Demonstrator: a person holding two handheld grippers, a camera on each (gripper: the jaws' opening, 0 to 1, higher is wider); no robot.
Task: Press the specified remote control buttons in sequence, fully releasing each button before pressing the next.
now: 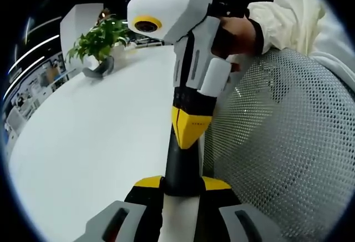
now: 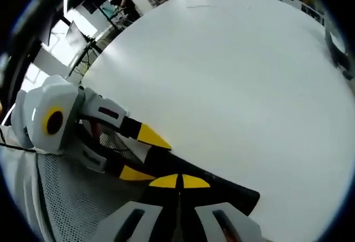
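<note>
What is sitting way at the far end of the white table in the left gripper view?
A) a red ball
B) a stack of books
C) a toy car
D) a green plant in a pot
D: a leafy green plant stands in a grey pot near the far edge of the white table, with nothing else beside it there.

- Left gripper (image 1: 183, 183): jaws spread, a black bar between the yellow tips.
- Right gripper (image 2: 178, 182): jaws together, yellow tips meeting.
- Hand (image 1: 236, 34) in a cream sleeve grips the right gripper's body.
</note>
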